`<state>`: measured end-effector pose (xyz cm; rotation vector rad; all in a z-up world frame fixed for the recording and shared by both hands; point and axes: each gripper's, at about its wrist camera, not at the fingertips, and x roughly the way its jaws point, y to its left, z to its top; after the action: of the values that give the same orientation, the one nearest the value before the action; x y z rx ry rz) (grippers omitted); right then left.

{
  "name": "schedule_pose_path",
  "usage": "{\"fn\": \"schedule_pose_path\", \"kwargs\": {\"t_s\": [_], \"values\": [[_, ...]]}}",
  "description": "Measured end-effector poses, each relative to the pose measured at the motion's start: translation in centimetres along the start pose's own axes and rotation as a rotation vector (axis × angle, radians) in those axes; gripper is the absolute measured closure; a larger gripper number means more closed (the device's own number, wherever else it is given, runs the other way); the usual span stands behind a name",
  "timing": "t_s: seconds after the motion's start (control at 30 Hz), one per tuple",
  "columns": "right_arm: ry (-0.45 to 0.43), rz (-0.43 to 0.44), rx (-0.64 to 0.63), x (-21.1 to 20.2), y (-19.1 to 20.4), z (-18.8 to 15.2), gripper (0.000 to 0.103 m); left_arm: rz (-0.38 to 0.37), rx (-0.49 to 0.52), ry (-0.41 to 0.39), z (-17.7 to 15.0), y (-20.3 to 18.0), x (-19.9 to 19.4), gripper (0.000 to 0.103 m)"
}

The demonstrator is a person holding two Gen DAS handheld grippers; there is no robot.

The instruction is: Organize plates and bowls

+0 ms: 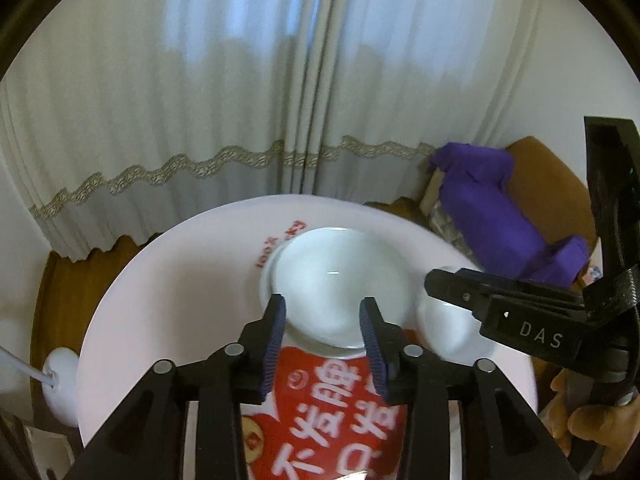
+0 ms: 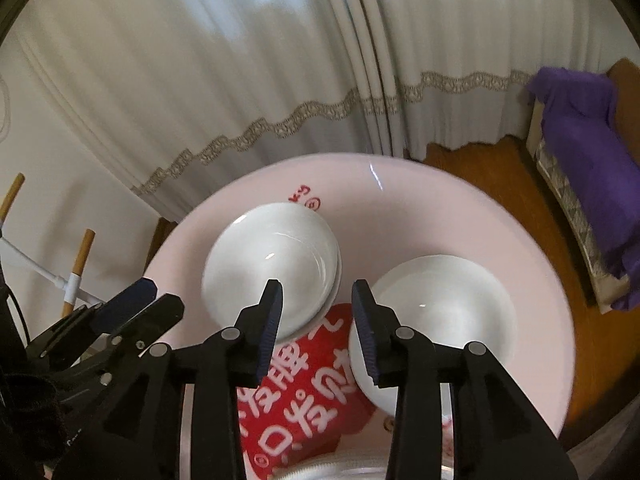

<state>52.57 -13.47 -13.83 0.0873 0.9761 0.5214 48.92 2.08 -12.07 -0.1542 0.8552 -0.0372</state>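
Pale pleated curtains (image 2: 240, 80) with a wavy lace band hang behind a round pink table (image 2: 460, 216) printed with a red panel of white characters; beyond it lie a wooden floor (image 2: 500, 168) and, far right, a purple cloth (image 2: 580, 152) draped over furniture.

On the left half of the table, towards the far side, sits a stack of white dishes (image 2: 272, 264): a shallow glossy plate on top, with the edge of another showing beneath its right rim. How many lie under it I cannot tell. Just to the right and nearer, apart from the stack by a narrow strip of table, rests a single white plate (image 2: 444, 312).

These look like glazed ceramic: stiff, fairly heavy for their size, slick and likely to chip if dropped or knocked together. The rim is the sensible place to pinch, one finger over the lip and one under, since the smooth bowl of the dish offers no purchase.

The left gripper (image 1: 323, 312) hovers above the near edge of the stack, jaws parted, nothing between them. The right gripper (image 2: 316, 300) hangs over the gap between the stack and the single plate, also spread and empty, its right finger above that plate's left rim. Both point forward and down across the table.
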Motion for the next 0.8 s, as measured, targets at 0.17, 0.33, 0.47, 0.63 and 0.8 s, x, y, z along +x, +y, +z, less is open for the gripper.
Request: {"fn": "schedule_pose_path", "kwargs": {"t_s": [0.17,0.33,0.47,0.63,0.8], "values": [[-0.029,-0.015,0.004,-3.3,-1.5,-0.6,0.065,-0.031,0.027,-0.01,-1.6,-3.1,-1.9,0.061],[-0.049,-0.104,0.031,-5.1,-5.5,-1.3,0.062,-0.042,0.057,0.019,-2.7,-6.3,-1.6,0.06],[-0.028,-0.139,0.076,-4.5,-9.2,-1.9,0.062,-0.049,0.078,0.06,-2.6,-8.7,0.2,0.06],[0.025,-0.092,0.118,-1.6,-11.9,-2.1,0.062,-0.041,0.089,0.096,-1.5,-10.5,2.6,0.06],[0.059,-0.019,0.14,0.8,-12.7,-2.6,0.076,-0.012,0.081,0.142,-0.6,-11.6,5.5,0.061]]}}
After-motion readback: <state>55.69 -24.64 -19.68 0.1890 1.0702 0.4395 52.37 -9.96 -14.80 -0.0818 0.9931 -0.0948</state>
